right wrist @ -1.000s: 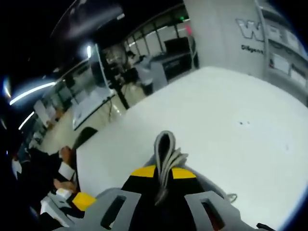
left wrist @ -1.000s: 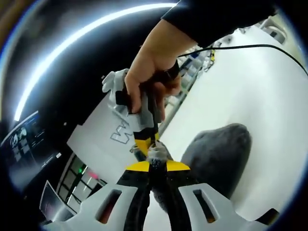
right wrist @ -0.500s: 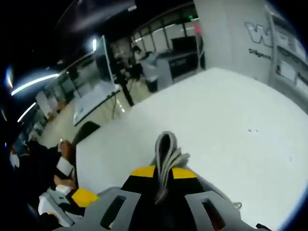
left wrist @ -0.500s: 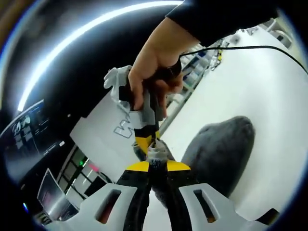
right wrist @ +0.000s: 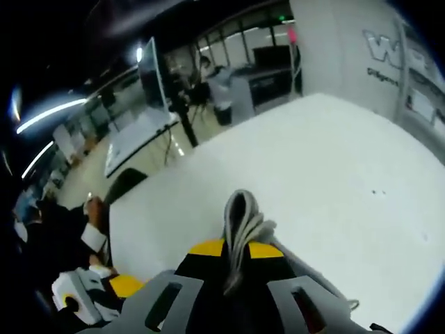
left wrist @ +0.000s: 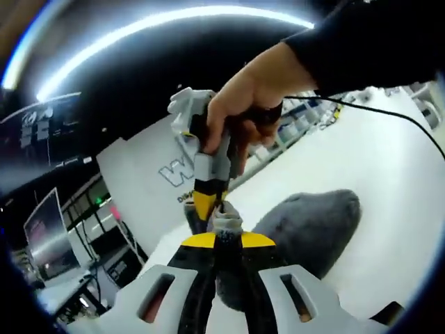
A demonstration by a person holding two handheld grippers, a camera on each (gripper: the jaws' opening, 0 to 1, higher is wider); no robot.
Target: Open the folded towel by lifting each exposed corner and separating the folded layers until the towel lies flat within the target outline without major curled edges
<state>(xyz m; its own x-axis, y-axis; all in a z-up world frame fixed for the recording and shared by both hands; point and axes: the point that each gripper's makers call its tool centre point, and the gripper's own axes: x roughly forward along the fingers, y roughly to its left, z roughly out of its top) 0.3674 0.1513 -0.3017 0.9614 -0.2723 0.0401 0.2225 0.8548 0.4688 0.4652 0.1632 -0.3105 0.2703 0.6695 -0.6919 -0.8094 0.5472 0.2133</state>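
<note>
The grey towel point(left wrist: 313, 229), judged soft, light and limp, is held bunched above the white table point(right wrist: 327, 167), with the left gripper point(left wrist: 224, 229) and right gripper point(right wrist: 240, 229) fingers both clamped on folded edges, where single corners are better taken.

White table point(right wrist: 327, 160), matte and broad, its far edge running toward an office floor with desks beyond in the right gripper view; two small dark specks point(right wrist: 376, 192) sit on its surface toward the right side. In the left gripper view the same white tabletop point(left wrist: 389, 181) carries the grey towel point(left wrist: 313, 226), whose bunched lower part rests on it in a rounded mound while the rest rises off the surface. A thin black cable point(left wrist: 389, 115) crosses above the far part of the tabletop there; whether it touches the surface cannot be told.
</note>
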